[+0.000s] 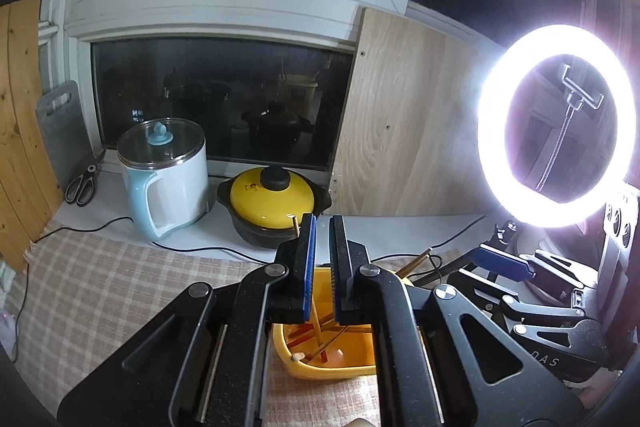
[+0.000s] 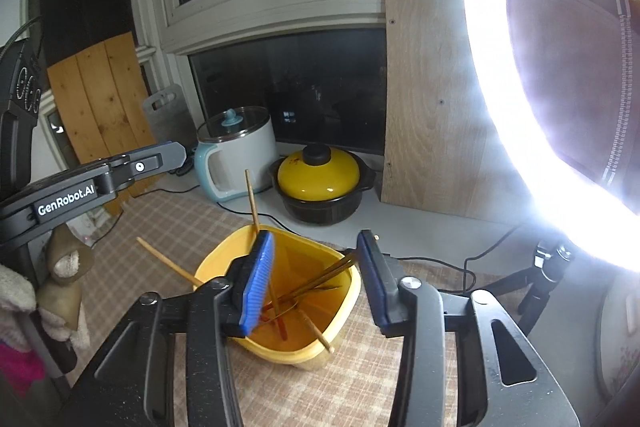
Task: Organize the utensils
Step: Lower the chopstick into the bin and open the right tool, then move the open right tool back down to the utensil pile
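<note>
The yellow tub [image 2: 280, 331] stands on the checked tablecloth [image 2: 360, 387], directly below both grippers. It contains several wooden chopsticks [image 2: 316, 285] lying crossed on its floor, one chopstick [image 2: 252, 201] leaning upright against the far rim, and one [image 2: 168, 261] angled out over the left rim. The right gripper [image 2: 318, 281] hangs above the tub with its jaws parted and nothing between the blue pads. The left gripper [image 1: 323, 263] also sits over the tub [image 1: 324, 367]; its jaws are drawn together with only a narrow slit left, and they clamp nothing. Behind the tub, a yellow-lidded black pot [image 2: 320, 183] and a white electric kettle [image 2: 236, 151] stand near the window sill. Scissors [image 1: 82, 185] lie to the left of the kettle. A lit ring light [image 1: 556, 123] stands on a tripod at the right.
</note>
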A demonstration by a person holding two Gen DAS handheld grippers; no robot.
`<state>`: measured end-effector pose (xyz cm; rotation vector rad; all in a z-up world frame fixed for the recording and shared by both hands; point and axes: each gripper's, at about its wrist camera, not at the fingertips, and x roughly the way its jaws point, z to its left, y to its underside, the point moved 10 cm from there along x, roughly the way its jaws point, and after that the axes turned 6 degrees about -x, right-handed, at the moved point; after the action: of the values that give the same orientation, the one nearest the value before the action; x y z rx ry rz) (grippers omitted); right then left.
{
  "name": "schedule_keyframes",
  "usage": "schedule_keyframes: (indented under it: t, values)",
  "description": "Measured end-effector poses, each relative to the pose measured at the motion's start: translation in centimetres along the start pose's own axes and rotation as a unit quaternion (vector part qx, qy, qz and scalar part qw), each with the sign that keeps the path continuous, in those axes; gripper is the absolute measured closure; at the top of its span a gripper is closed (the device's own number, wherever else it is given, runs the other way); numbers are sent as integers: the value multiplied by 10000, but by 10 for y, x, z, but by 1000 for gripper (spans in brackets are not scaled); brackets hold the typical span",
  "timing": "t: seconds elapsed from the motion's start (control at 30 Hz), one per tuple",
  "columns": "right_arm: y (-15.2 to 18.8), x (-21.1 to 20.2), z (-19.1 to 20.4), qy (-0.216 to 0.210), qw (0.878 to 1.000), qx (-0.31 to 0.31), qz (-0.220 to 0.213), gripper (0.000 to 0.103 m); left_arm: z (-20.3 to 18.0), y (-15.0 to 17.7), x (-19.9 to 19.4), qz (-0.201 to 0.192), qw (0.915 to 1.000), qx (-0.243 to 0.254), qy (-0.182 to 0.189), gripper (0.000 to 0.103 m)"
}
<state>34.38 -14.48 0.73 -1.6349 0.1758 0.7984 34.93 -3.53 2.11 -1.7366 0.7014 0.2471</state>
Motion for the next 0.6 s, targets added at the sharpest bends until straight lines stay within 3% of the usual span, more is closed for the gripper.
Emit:
schedule_keyframes:
  t: [0.1,0.17,0.2,0.23,0.4,0.5,0.6]
  values:
    - [3,-10,0,-9,10000,74,-32,59,-1,-1,-12,-80,10000,38,-15,99]
    - [4,-17,-1,-1,9999,120,-81,47,-1,-1,-19,-121,9999,48,-15,90]
    - [5,-22,0,17,9998,123,-122,45,-2,-1,-24,-150,9999,46,-2,76]
    - [5,-25,0,33,9998,116,-143,42,-2,-1,-28,-180,9998,45,4,69]
    - [13,-41,4,51,9999,69,-147,39,-8,5,-51,-268,9996,129,18,67]
    - [17,-49,6,99,9998,80,-168,28,-11,9,-63,-307,9994,179,9,52]
    - [23,-55,9,146,9998,83,-143,27,-14,15,-75,-347,9991,242,-38,43]
